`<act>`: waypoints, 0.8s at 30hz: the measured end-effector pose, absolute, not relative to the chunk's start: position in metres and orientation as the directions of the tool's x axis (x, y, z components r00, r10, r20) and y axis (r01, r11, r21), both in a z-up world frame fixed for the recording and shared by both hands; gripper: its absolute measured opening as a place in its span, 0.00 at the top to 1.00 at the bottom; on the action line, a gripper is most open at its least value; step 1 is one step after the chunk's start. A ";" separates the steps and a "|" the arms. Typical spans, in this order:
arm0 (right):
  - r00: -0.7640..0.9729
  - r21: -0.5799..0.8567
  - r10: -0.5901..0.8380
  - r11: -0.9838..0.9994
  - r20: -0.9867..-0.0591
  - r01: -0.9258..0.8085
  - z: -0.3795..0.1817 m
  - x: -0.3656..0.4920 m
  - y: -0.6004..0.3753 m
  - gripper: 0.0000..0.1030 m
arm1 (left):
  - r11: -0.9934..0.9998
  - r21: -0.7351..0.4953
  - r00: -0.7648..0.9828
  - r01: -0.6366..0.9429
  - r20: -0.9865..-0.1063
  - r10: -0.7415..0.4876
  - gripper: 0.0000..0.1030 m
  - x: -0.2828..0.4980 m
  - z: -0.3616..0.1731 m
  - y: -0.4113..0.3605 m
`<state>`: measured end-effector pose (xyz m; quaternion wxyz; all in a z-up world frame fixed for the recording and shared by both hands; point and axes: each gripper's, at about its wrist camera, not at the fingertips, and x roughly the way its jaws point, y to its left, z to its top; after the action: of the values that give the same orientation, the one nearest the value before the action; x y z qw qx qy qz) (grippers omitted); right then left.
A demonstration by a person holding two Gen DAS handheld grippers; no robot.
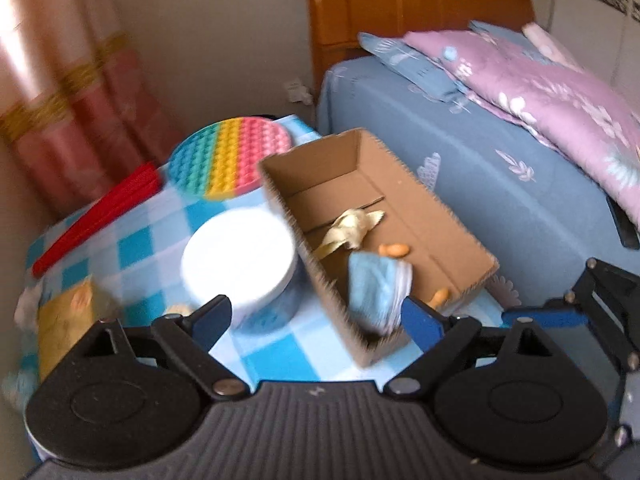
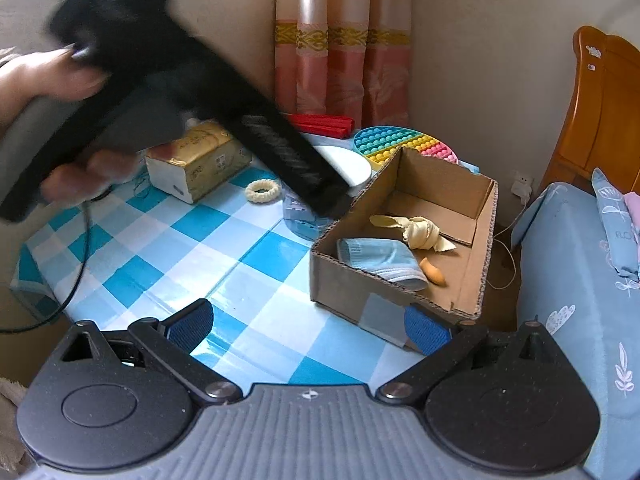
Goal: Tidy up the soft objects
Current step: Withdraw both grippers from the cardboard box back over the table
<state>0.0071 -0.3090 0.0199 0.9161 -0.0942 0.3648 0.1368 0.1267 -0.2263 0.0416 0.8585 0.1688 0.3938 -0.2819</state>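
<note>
An open cardboard box [image 1: 440, 208] [image 2: 476, 236] stands on the blue checked table. It holds a folded light blue cloth [image 1: 372, 284] [image 2: 380, 258], a knotted yellow cloth [image 1: 352, 228] [image 2: 420, 232] and small orange pieces [image 1: 394, 250] [image 2: 432, 272]. My left gripper [image 1: 318, 318] is open and empty, above the box's near end; it shows blurred in the right wrist view [image 2: 320, 196]. My right gripper [image 2: 308, 328] is open and empty, low over the table beside the box. A cream hair scrunchie [image 2: 262, 191] lies on the table.
A white round lidded tub [image 1: 240, 260] [image 2: 344, 164], a rainbow pop-it mat [image 1: 230, 156] [image 2: 404, 146], a red flat object [image 1: 100, 216] [image 2: 320, 122] and a tissue pack [image 2: 196, 160] [image 1: 66, 320] sit on the table. A bed [image 1: 500, 168] stands to the right.
</note>
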 end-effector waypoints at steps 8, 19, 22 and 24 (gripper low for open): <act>0.689 -0.044 0.199 0.947 -0.697 -0.317 0.016 0.004 -0.297 0.00 | 0.893 0.101 0.644 0.439 -0.728 -0.234 0.07 0.092 0.036 -0.168; 0.674 -0.033 0.199 0.949 -0.711 -0.315 0.009 0.005 -0.280 0.00 | 0.970 0.065 0.699 0.236 -0.705 -0.122 0.06 0.073 0.005 -0.096; 0.672 -0.036 0.193 0.950 -0.715 -0.311 0.007 0.008 -0.274 0.00 | 0.979 0.049 0.685 0.196 -0.722 -0.101 0.06 0.074 -0.007 -0.077; 0.672 -0.038 0.189 0.951 -0.716 -0.308 0.006 0.010 -0.270 0.00 | 0.985 0.047 0.683 0.167 -0.726 -0.081 0.06 0.073 -0.014 -0.064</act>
<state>0.0097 -0.2700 0.0057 0.9110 -0.0781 0.3814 0.1361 0.0733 -0.0643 -0.0145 0.9157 0.0548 0.3923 -0.0677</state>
